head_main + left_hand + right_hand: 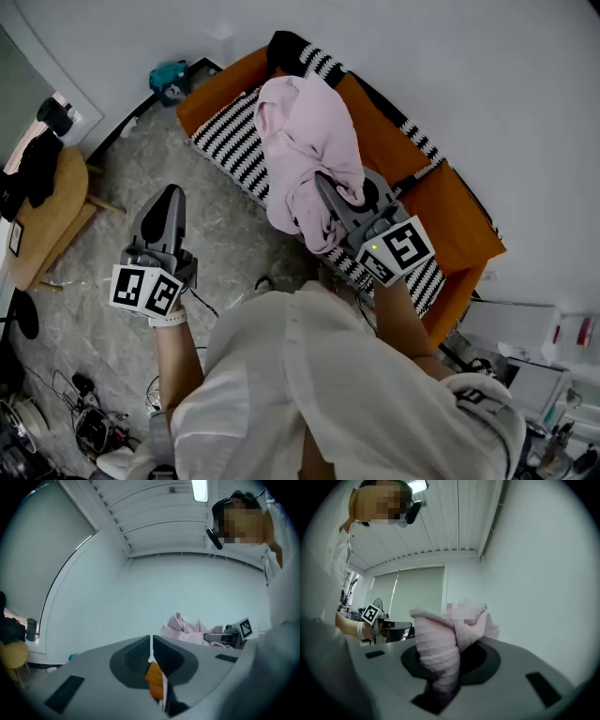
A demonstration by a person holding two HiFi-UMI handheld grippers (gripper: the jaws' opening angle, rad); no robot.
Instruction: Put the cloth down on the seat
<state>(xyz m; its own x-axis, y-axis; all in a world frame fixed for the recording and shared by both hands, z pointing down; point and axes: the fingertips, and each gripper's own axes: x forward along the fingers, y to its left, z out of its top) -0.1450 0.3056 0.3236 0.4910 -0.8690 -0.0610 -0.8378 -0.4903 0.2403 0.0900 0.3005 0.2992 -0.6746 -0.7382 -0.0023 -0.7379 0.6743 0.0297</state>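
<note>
A pink cloth (305, 141) hangs bunched over the sofa's black-and-white striped seat (230, 141). My right gripper (339, 189) is shut on its lower right part, and the cloth drapes down over the seat's front. In the right gripper view the pink cloth (440, 639) fills the gap between the jaws of the right gripper (449, 660) and stands up above them. My left gripper (169, 195) is held over the floor left of the sofa, shut and empty. In the left gripper view its own jaws (151, 641) meet, with the pink cloth (185, 627) beyond them.
The orange sofa (455, 225) stands against the white wall. A wooden chair (52, 211) with dark clothing is at the left. A teal object (169, 77) lies by the sofa's far end. Cables (84, 412) lie on the floor at lower left, white boxes (525, 342) at right.
</note>
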